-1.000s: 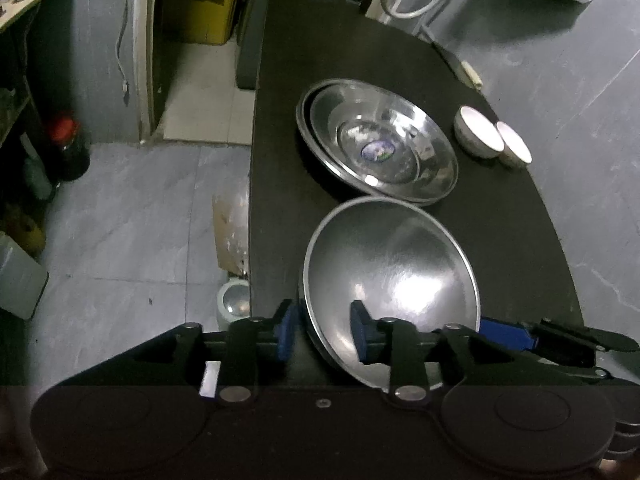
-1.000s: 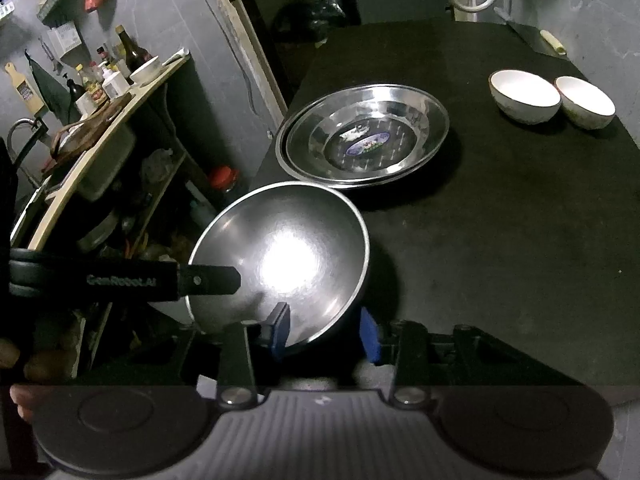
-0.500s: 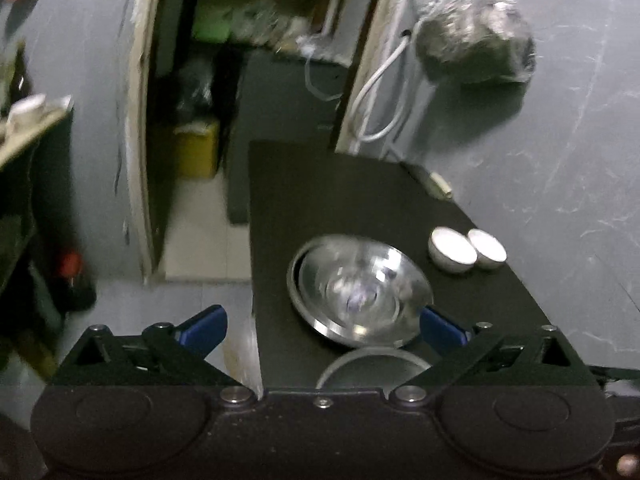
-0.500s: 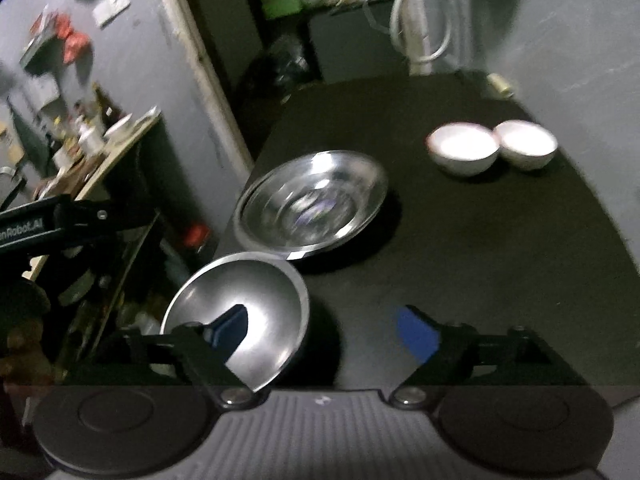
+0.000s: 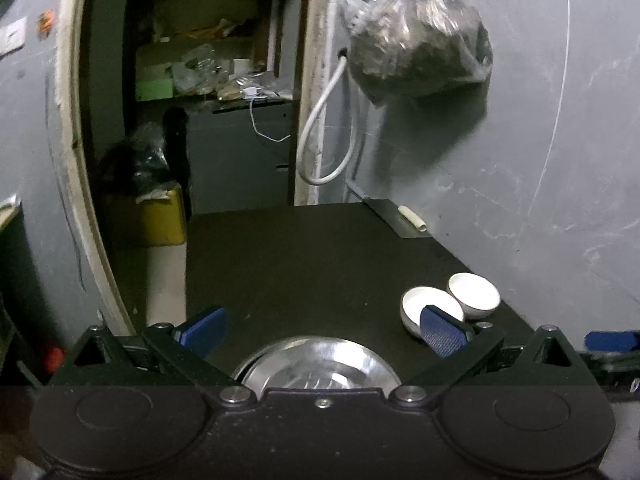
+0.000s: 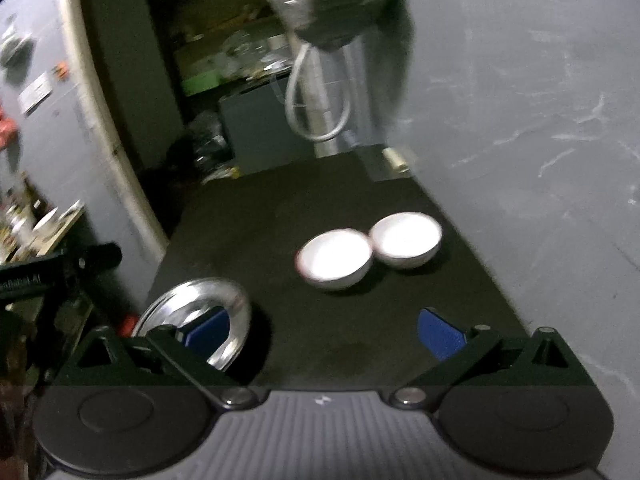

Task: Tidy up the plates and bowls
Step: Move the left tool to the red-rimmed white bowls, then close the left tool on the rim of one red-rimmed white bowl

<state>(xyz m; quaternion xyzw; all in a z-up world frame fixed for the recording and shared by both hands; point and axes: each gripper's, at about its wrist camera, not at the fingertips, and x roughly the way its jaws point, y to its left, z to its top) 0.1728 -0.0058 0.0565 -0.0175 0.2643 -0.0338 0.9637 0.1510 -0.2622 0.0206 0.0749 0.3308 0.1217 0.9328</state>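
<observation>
Your dark surface (image 5: 304, 256) runs away from you toward a grey wall, with an open doorway off its far left corner. A bulging clear plastic bag (image 5: 420, 36) hangs on that wall above the far end, and a white cable loop (image 5: 320, 136) hangs beside the door frame.

On the surface, the steel plates (image 5: 316, 364) lie stacked at the near edge of your left view, directly below your left tongs; in the right view they show at lower left (image 6: 200, 308), partly behind a blue pad.

The 2 white bowls sit side by side, rims touching or nearly so, near the wall side of the surface: the nearer white bowl (image 6: 334, 258) and the farther white bowl (image 6: 406, 240). In the left view the nearer bowl is half hidden behind the right blue pad.

Your left tongs (image 5: 322, 328) are spread wide, having just been opening, and grip nothing. Your right tongs (image 6: 324, 334) are also spread wide, having just been opening, with only bare surface between the pads.

The right view is blurred, so small details there cannot be told.
</observation>
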